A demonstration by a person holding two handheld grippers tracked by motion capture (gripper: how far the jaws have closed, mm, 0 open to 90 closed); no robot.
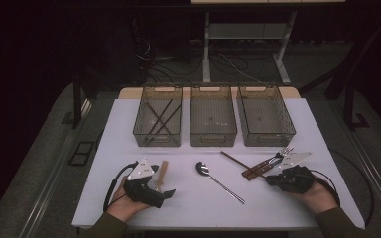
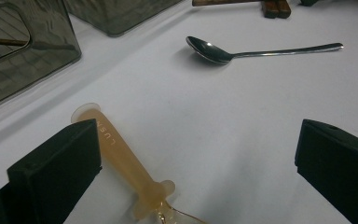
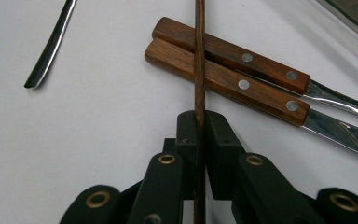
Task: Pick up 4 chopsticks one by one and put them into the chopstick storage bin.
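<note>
Right claw [image 3: 198,122] clenched on a thin brown chopstick [image 3: 199,56], pads tight on it. Chopstick lying across two wood-handled utensils [image 3: 223,72], running toward 12 o'clock in the right gripper view; in the high view, same chopstick [image 1: 234,160] on the worktop [image 1: 278,208] at about 4 o'clock from the middle bin [image 1: 213,117]. Left claw [image 2: 196,172] released, jaws wide apart, resting over an amber plastic spoon [image 2: 130,170] with one jaw just beside its handle, not gripping.

Risks from here:
- Grip taken near one end of the chopstick; long free length likely to sag or swivel on the lift.
- Chopstick touching both wooden handles; a dragging lift could nudge them or roll the pair.
- Narrow stick, narrow pads: slip possible if tilted early.

Poorly seen:
- Far tip of chopstick cut off at 12 o'clock edge of right gripper view.
- Heads of the wood-handled pair cut off at 3 o'clock; a fork probably, from the high view [image 1: 284,151], the other unclear.
- Amber spoon's bowl cut off at 6 o'clock.
- Left bin [image 1: 158,119] holding crossed dark sticks, likely chopsticks; count uncertain in dim light.
- Steel spoon [image 1: 218,181] lying free at centre.
</note>
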